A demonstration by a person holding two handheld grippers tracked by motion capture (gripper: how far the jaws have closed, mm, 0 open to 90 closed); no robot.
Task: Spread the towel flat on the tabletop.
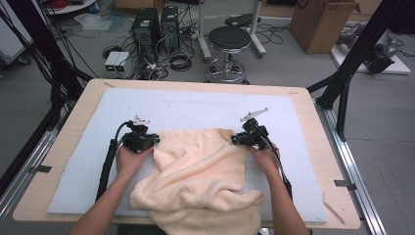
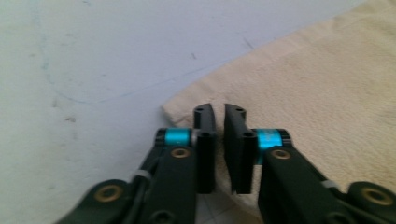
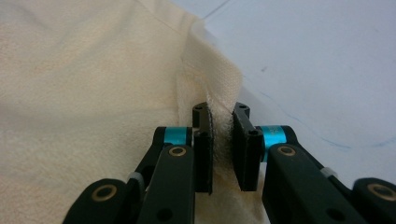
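A cream towel (image 1: 195,181) is lying rumpled on the white pad (image 1: 195,105) of the table (image 1: 320,147), its near edge hanging over the table's rim at six o'clock. The left gripper (image 1: 152,140) is sitting at the towel's nine o'clock corner, its fingers (image 2: 204,144) drawn nearly together over the cloth edge; whether they are pinching it I cannot tell. The right gripper (image 1: 236,138) is working at the two o'clock corner, its fingers (image 3: 203,149) clamping a raised fold of towel. Beyond the table, at twelve o'clock, a black stool (image 1: 229,46) is standing.
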